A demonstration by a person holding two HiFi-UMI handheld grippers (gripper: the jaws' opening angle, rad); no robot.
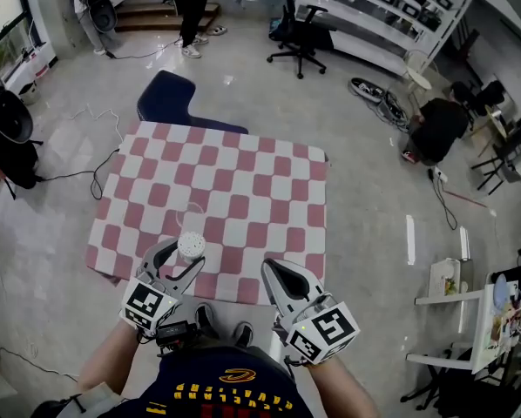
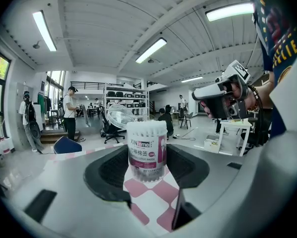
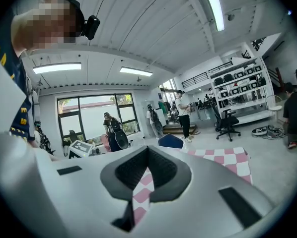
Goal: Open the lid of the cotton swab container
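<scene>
The 2 grippers sit lowest in the head view, at the near edge of the table (image 1: 243, 177). The left gripper (image 1: 184, 252) has its jaws round the container (image 2: 147, 150), pads against both sides, so it looks clamped. The container stands upright on the checked cloth near that front edge. The right gripper (image 1: 276, 273) is off to its right, apart from it, jaws pressed together with nothing between them.

As I judge it, the lid is not yet tackled: 1 gripper steadies and the other has to open before it can take the top. The grip sits low on the body, so a pull at the lid could lever the light tub over or drag it along the cloth. Squeezing harder to stop that may buckle the thin wall, and a lid that pops off suddenly could scatter swabs.
</scene>
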